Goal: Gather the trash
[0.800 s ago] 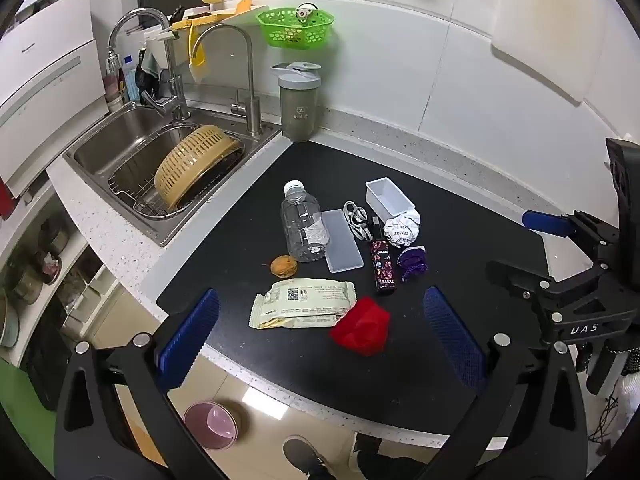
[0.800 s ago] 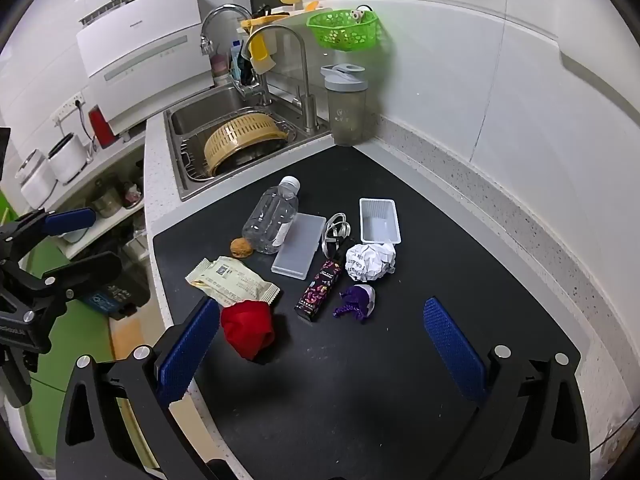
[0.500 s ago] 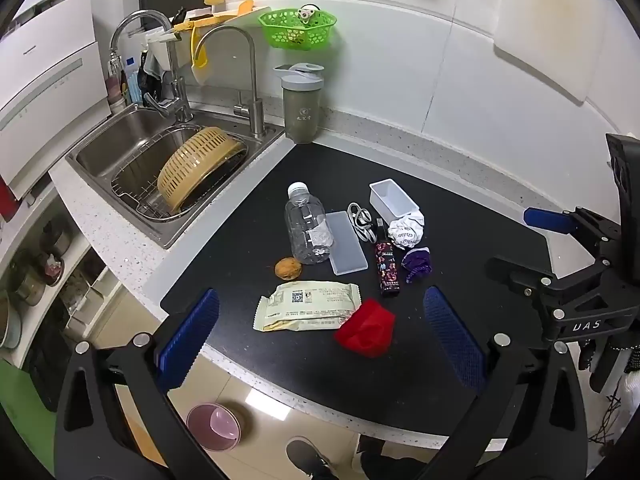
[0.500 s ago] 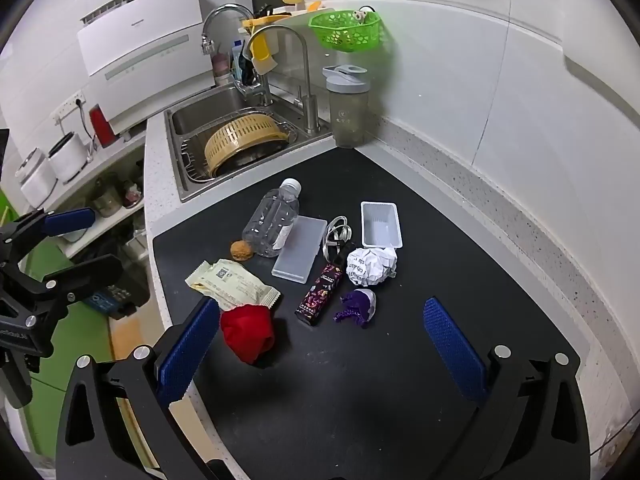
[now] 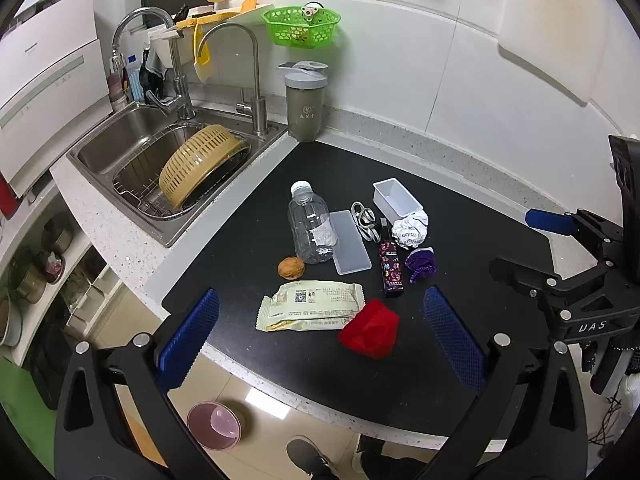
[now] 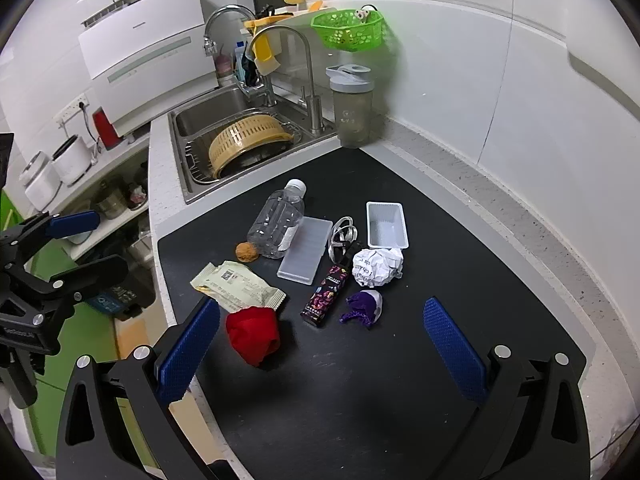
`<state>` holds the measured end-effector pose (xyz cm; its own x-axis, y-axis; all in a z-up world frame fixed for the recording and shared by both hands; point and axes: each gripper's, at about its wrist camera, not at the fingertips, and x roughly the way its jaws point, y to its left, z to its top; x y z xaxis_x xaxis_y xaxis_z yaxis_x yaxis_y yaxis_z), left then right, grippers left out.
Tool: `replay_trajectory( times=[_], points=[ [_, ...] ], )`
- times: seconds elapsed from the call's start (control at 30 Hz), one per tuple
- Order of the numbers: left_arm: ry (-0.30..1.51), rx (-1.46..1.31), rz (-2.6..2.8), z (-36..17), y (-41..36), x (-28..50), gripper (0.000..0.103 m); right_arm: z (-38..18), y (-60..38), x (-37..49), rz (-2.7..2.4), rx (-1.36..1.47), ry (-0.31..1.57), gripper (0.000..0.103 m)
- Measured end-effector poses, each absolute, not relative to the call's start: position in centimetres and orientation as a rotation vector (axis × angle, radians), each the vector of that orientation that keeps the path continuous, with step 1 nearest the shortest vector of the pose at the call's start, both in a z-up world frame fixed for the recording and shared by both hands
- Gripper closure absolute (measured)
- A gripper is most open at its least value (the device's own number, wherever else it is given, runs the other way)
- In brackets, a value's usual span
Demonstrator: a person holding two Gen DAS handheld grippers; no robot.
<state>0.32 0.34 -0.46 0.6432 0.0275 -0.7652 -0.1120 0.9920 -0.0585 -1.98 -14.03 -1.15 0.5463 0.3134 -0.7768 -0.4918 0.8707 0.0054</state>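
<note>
Both claws, left [image 5: 320, 332] and right [image 6: 322, 344], hang released above the desk [image 6: 360, 392]; white tray [image 6: 387, 225] empty, clear bottle [image 6: 278, 222] on its side; crumpled paper [image 6: 378, 267] touches the tray.

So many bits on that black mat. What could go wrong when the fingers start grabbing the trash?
The red wad overlaps the wrapper near the mat's front edge, so a clumsy grab might drag both off. The paper ball touches the white tray, and the bottle lies on its side and may roll.
</note>
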Motion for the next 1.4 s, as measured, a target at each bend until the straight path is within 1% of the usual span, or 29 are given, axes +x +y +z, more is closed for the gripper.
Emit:
replay_trajectory(
  times=[1.4],
  points=[
    [0.877,-0.131,0.09,-0.99,1.34,0.47,0.003,-1.3,-14.19,-1.54,0.468,-0.225,0.879,0.005]
  ],
)
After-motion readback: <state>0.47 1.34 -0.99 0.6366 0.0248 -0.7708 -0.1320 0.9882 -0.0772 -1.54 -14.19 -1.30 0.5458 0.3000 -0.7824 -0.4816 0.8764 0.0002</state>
